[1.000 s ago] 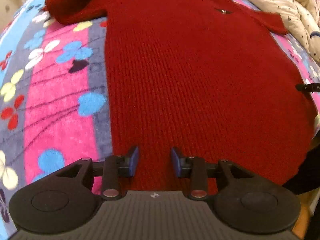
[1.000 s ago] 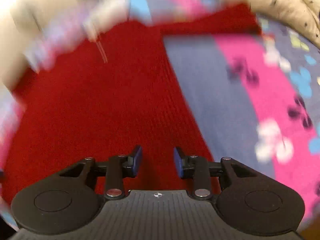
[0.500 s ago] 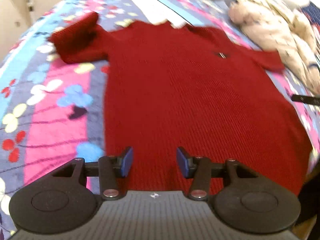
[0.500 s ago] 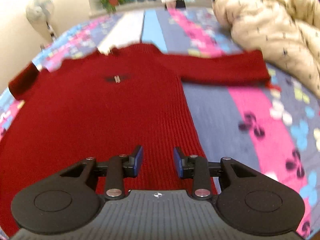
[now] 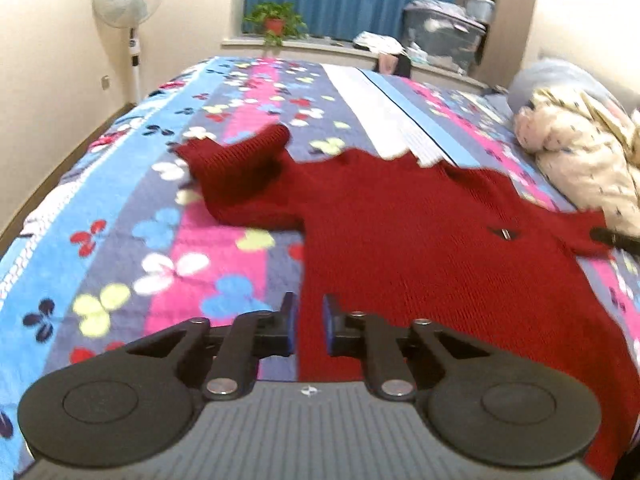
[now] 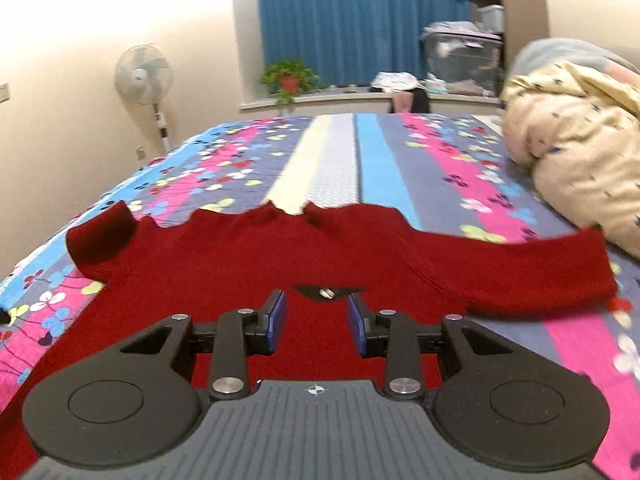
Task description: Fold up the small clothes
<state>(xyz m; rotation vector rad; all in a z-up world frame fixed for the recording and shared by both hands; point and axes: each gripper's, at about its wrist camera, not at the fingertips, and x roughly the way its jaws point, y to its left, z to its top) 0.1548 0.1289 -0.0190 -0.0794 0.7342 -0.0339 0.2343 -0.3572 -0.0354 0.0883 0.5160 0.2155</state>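
A red knitted sweater [image 5: 420,240] lies flat on the bed, neck toward the far end; it also shows in the right wrist view [image 6: 248,264]. Its left sleeve [image 5: 240,168] is bunched and folded over, its right sleeve [image 6: 520,272] stretches out sideways. My left gripper [image 5: 307,326] is open with a narrow gap and empty, above the sweater's left side edge near the hem. My right gripper [image 6: 316,320] is open wider and empty, over the sweater's chest just short of a small dark emblem [image 6: 326,292].
The bed has a striped floral cover [image 5: 132,240]. A cream quilt [image 6: 576,152] is heaped at the right, touching the right sleeve's end. A standing fan [image 5: 128,0], a potted plant [image 6: 290,78] on the sill and storage bins [image 5: 444,36] stand beyond the bed.
Both grippers have tilted up and moved toward the collar end, so the room now shows. The left jaws have narrowed; the right jaws have widened. The sweater has not moved.
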